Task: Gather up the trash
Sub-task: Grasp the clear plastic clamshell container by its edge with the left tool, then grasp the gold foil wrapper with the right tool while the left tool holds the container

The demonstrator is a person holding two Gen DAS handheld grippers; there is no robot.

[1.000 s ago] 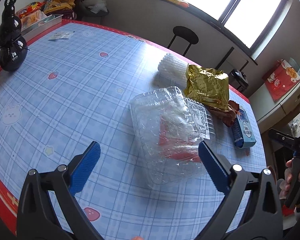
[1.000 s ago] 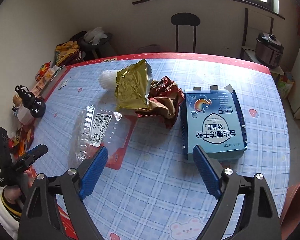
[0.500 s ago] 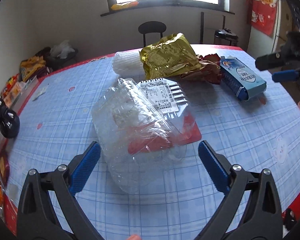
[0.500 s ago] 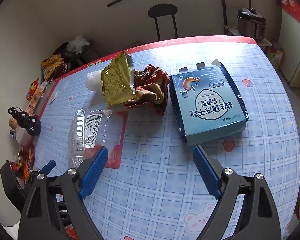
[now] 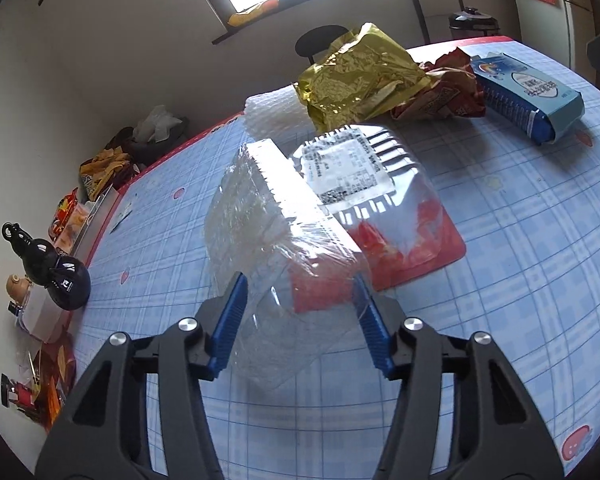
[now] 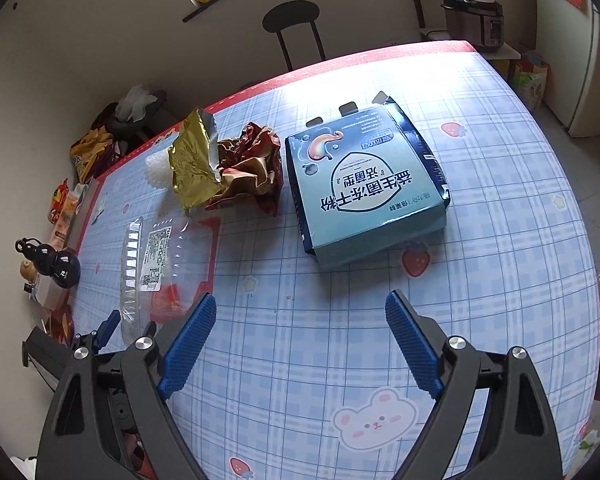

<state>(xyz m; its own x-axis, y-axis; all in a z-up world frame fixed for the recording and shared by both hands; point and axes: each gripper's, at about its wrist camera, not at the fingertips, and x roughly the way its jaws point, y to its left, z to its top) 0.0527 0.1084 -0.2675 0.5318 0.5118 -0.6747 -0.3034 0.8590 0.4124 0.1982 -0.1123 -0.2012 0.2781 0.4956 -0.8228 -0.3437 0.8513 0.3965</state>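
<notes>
On the blue plaid tablecloth (image 6: pixel 520 240) lies a clear plastic clamshell container (image 5: pixel 300 208) with a white label and a red base. My left gripper (image 5: pixel 298 320) has its jaws closing around the container's near end, and both blue pads touch the plastic. Farther back lie a gold foil bag (image 5: pixel 360 76), a crumpled red-brown wrapper (image 5: pixel 440 88), a white foam net (image 5: pixel 272 112) and a flat blue box (image 6: pixel 364 184). My right gripper (image 6: pixel 300 344) hovers open above bare cloth, just short of the blue box, with nothing between its fingers.
A black gourd-shaped bottle (image 5: pixel 56 272) and snack packets stand along the table's left edge. Past the far red edge of the table stands a black stool (image 6: pixel 292 20). A rice cooker (image 6: pixel 474 16) sits on a low stand at the back right.
My left gripper rolled, moved in on the clear container, and its jaws narrowed from wide open onto the near end. My right gripper drifted lower toward the table and stayed open.
</notes>
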